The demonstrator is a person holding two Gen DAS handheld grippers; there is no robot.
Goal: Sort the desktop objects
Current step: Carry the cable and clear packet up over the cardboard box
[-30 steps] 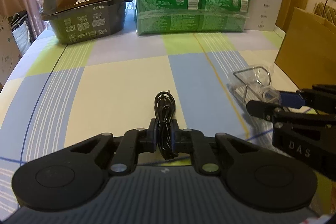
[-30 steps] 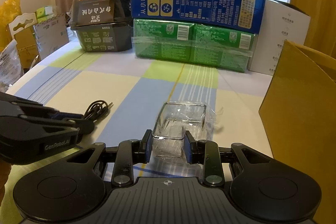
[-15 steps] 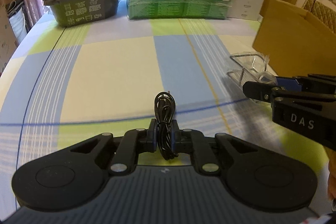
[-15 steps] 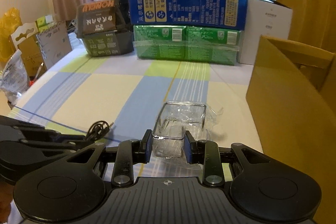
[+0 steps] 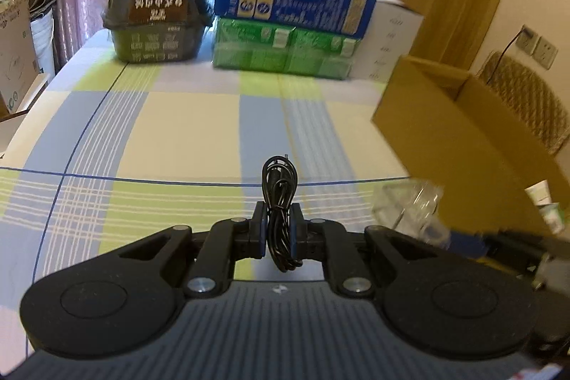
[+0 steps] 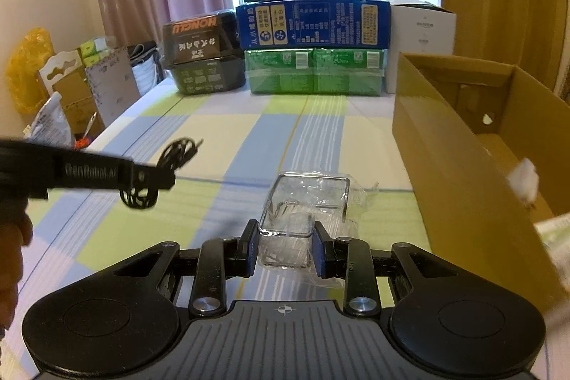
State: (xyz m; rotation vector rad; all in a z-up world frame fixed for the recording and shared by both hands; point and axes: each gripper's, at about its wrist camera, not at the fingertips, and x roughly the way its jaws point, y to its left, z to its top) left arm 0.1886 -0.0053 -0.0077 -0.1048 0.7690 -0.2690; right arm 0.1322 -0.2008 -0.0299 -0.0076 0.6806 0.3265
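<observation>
My left gripper [image 5: 278, 230] is shut on a coiled black cable [image 5: 279, 198] and holds it above the checked tablecloth. From the right wrist view the same cable [image 6: 171, 154] hangs off the left gripper [image 6: 156, 178] at the left. My right gripper [image 6: 285, 246] is shut on a clear plastic box [image 6: 302, 209] in crinkled wrap, lifted off the table. That box [image 5: 409, 205] shows blurred at the right of the left wrist view. An open cardboard box [image 6: 473, 145] stands to the right of both grippers.
At the table's far edge are stacked a black Honglu carton [image 5: 156, 20], green packs [image 5: 285, 48], a blue carton [image 5: 295, 2] and a white box [image 6: 422, 34]. Small white items [image 6: 523, 178] lie inside the cardboard box. Clutter [image 6: 71, 88] stands beyond the left edge.
Both grippers have risen off the table with their loads and shifted toward the cardboard box, whose open inside now shows. Neither grip has changed.
</observation>
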